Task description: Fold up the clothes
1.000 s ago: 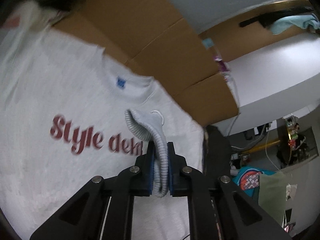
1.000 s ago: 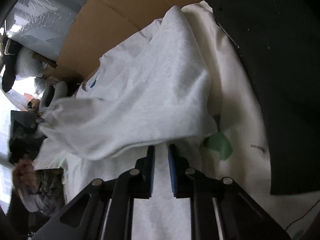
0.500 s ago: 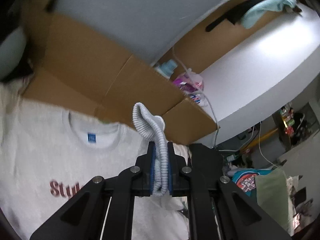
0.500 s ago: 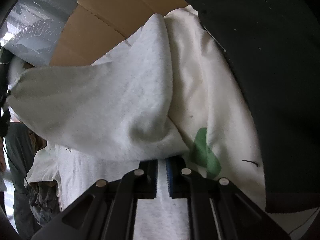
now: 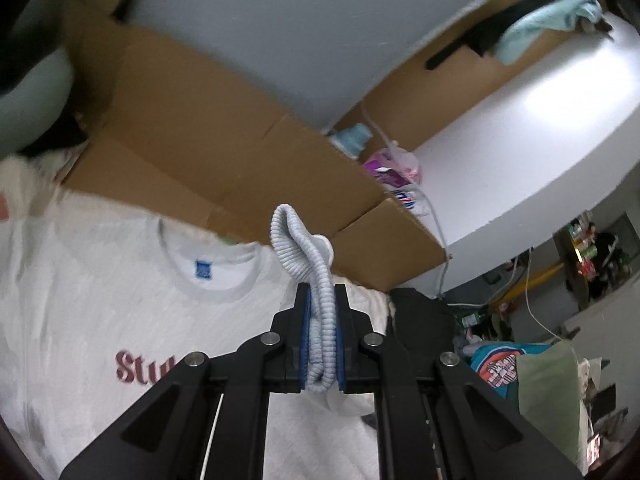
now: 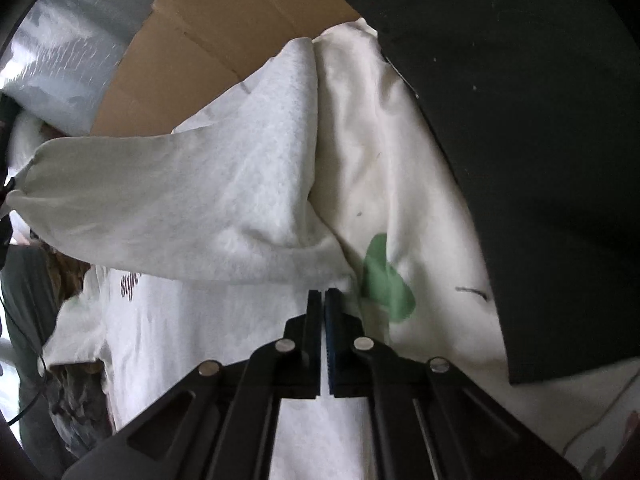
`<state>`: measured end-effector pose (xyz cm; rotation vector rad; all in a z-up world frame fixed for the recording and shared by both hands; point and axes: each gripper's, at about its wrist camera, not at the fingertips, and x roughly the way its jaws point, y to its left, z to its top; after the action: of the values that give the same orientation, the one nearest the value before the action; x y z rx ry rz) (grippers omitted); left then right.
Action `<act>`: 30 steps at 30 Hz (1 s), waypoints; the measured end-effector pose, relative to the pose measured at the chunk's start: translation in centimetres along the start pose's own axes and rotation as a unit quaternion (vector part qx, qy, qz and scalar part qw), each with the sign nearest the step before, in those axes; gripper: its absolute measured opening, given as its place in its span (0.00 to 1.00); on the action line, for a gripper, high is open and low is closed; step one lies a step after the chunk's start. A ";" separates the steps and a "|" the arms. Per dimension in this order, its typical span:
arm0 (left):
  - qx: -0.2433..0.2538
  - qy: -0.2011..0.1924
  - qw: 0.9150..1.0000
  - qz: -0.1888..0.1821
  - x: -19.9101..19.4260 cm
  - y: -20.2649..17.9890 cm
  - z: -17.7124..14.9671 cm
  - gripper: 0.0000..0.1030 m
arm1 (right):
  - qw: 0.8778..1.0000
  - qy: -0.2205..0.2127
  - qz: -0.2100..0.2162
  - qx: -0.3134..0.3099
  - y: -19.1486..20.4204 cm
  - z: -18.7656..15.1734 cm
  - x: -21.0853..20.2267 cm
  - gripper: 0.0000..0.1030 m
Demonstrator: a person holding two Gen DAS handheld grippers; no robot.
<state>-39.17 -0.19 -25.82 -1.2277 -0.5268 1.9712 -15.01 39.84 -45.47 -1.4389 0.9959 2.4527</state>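
Now we see the pale grey sweatshirt (image 5: 100, 320) spread front-up, its dark red lettering (image 5: 146, 366) only partly in view and a small blue label (image 5: 203, 269) inside the round neckline. Its ribbed cuff (image 5: 304, 256) is pinched between the blue pads of our left tongs (image 5: 322, 312), which are clenched on it; the cuff loops up above the tips and hangs a little below them. From the right wrist view, the sleeve (image 6: 180, 200) stretches taut from the sweatshirt's shoulder out to the left, raised over the body of the garment, whose lettering peeks out beneath it. Our right tongs (image 6: 323, 300) are closed with only a thin slit between the pads, their tips right at the sleeve's lower edge where it meets the body; we cannot tell whether any fabric is caught between them. Under the sweatshirt lies a cream cloth (image 6: 400, 160) with a green patch (image 6: 386, 276) just right of the sleeve's root, and beyond that a black mat (image 6: 520, 120). Behind the sweatshirt's neckline stand flattened brown cardboard boxes (image 5: 248, 152) against a grey wall (image 5: 280, 20). Farther right of the sweatshirt sits a white tabletop (image 5: 520, 140) with a light blue towel (image 5: 540, 20) draped on another box.
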 end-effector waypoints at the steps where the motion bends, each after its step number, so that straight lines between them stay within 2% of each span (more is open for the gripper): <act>1: -0.007 -0.001 1.000 0.003 -0.1 0.7 -0.5 0.09 | 1.000 0.000 -0.007 -0.010 0.1 -0.2 -0.4 0.02; 4: -0.021 -0.004 1.000 0.006 -0.4 2.0 -1.5 0.09 | 0.999 0.002 -0.022 -0.032 0.4 -0.4 -0.7 0.05; 7: -0.031 -0.004 0.999 0.010 -0.4 2.8 -2.2 0.09 | 0.998 0.000 -0.036 -0.050 0.9 -0.2 -0.7 0.14; 9: -0.033 -0.008 0.999 0.010 -0.6 3.1 -2.4 0.09 | 0.997 -0.003 -0.046 -0.057 1.3 0.2 -0.6 0.38; 10: -0.036 -0.010 0.999 0.008 -0.6 3.2 -2.5 0.09 | 0.997 -0.005 -0.051 -0.062 1.3 0.3 -0.6 0.42; 14: -0.040 -0.013 0.999 0.005 -0.5 3.4 -2.7 0.09 | 0.995 -0.005 -0.055 -0.088 0.8 0.6 -0.4 0.42; 21: -0.058 -0.022 0.998 -0.002 -0.6 4.2 -2.8 0.09 | 0.987 -0.001 -0.068 -0.143 3.0 0.6 1.7 0.42; 30: -0.067 -0.038 0.996 -0.036 -2.0 2.8 -1.9 0.09 | 0.981 -0.019 -0.084 -0.176 4.2 0.7 3.2 0.42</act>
<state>-37.97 -3.57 -27.44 -1.2000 -0.7428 1.9537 -19.01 36.29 -45.83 -1.4915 0.4228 2.6088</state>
